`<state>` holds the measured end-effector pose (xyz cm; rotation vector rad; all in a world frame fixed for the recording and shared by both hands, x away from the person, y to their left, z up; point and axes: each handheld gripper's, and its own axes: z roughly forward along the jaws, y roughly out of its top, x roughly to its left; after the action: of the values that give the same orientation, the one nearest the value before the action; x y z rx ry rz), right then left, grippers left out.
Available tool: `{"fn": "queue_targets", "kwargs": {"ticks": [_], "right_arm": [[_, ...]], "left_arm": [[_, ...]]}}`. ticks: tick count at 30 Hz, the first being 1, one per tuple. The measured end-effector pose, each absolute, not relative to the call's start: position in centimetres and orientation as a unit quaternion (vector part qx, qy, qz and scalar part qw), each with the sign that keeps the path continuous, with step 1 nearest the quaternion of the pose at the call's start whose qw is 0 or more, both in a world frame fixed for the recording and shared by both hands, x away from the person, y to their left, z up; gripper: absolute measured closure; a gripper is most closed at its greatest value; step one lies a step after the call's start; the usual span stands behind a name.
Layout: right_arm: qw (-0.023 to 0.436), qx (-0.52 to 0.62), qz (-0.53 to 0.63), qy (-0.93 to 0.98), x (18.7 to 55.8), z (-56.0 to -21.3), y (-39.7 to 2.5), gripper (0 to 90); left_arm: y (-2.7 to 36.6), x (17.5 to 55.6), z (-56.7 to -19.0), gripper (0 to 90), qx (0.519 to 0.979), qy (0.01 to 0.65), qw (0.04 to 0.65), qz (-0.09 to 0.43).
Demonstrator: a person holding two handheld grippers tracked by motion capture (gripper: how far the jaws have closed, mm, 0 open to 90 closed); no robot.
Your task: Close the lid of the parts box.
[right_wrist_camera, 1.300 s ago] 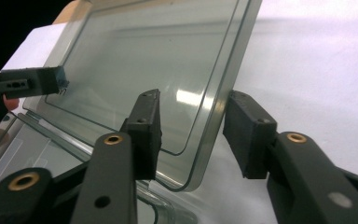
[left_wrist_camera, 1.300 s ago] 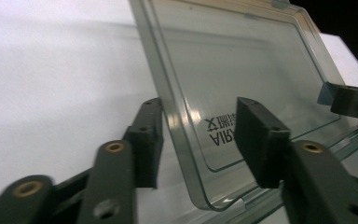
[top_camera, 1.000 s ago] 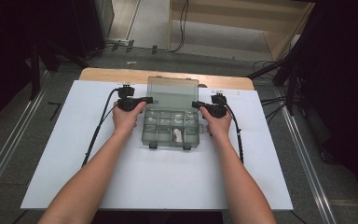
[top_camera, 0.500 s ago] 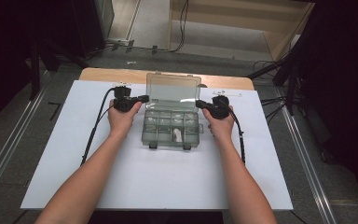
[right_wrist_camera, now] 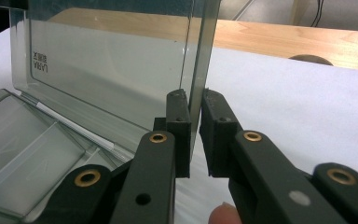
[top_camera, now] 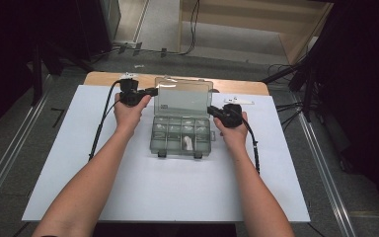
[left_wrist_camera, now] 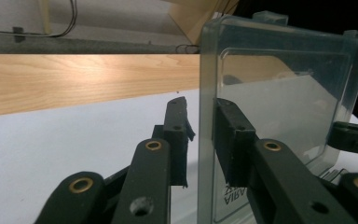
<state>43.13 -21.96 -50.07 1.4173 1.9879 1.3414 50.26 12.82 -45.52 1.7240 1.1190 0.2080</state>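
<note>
Clear, smoky plastic — that is what my see-through box with the hinged lid [top_camera: 182, 129] is made of, and it sits on the white sheet [top_camera: 79, 168] between my two tools. The lid [top_camera: 183, 98] stands up almost straight. I think it is light, stiff and smooth, so it could slip or snap at the hinge if I pull hard. The thin side edges of the lid are the best places to hold, low enough that it does not bend.

My left gripper [left_wrist_camera: 200, 123] has its jaws on both sides of the lid's left edge; one pad lies on the plastic and the other stands a bit off, so it is not pinching yet. My right gripper [right_wrist_camera: 194, 128] has its jaws nearly closed on the lid's right edge — I judge it is holding it.

Compared with a second ago, the lid has swung up from lying low to standing tall, my left hand [top_camera: 128, 111] has moved farther from me, and the tray with its little white parts [top_camera: 188, 143] has stayed put.
</note>
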Motion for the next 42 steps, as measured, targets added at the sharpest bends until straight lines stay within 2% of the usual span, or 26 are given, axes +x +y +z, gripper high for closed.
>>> {"fn": "queue_targets", "kwargs": {"ticks": [1,7,10,16,23,33,38,42], "right_arm": [[0.177,0.500,0.474,0.703,43.1,-50.1,-22.0,80.6],[0.166,0.506,0.477,0.699,43.2,-50.0,-22.1,80.0],[0.149,0.518,0.485,0.689,43.4,-49.3,-22.3,72.3],[0.171,0.534,0.491,0.667,44.1,-46.5,-22.8,70.8],[0.179,0.541,0.487,0.662,45.2,-44.8,-22.5,75.0],[0.179,0.545,0.477,0.666,45.5,-44.5,-21.7,82.3],[0.193,0.539,0.471,0.671,45.1,-44.2,-21.4,82.7],[0.198,0.535,0.476,0.670,44.8,-44.3,-21.5,82.8]], "left_arm": [[12.8,50.2,-45.5,80.5,0.716,0.463,0.515,0.084],[12.8,49.8,-45.1,83.5,0.723,0.456,0.511,0.092],[12.6,49.5,-45.1,83.9,0.722,0.452,0.513,0.104],[12.5,48.9,-45.2,84.0,0.715,0.447,0.523,0.121],[12.3,48.1,-45.3,84.4,0.710,0.442,0.530,0.142],[12.6,47.7,-45.5,84.5,0.704,0.441,0.537,0.145],[12.8,47.9,-45.6,83.9,0.702,0.442,0.541,0.135],[13.4,48.4,-45.6,78.8,0.691,0.455,0.556,0.085]]}}
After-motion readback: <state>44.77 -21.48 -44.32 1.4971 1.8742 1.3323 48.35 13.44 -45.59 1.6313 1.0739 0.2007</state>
